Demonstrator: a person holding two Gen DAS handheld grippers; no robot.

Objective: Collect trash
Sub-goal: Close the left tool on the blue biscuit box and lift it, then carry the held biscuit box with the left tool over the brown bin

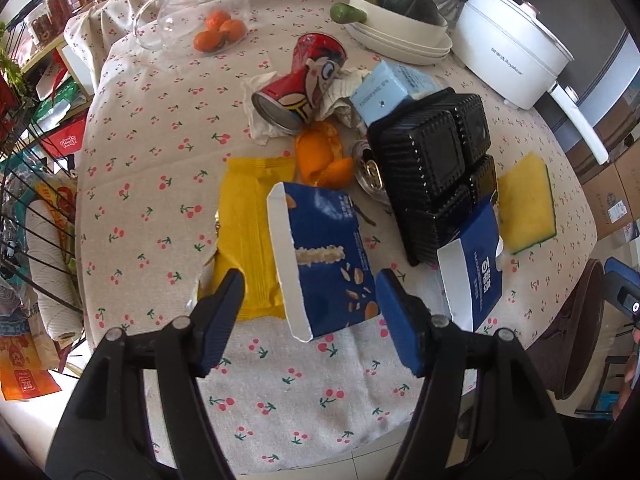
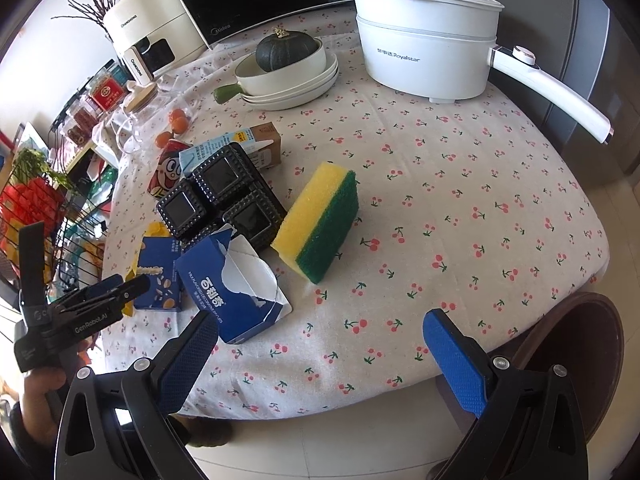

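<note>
bright daylight | soft shadows | sharp centre | fisheye bending, dark vignetted corners

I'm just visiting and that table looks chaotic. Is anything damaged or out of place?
Yes. A red drink can lies tipped on crumpled tissue, orange peel sits on the cherry-print tablecloth, and two blue cartons are torn open. A black plastic tray lies upside down.

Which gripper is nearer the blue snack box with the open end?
Left. The left gripper is open with the blue snack box between its fingers; the right gripper hangs open off to the side, near the torn blue carton.
</note>
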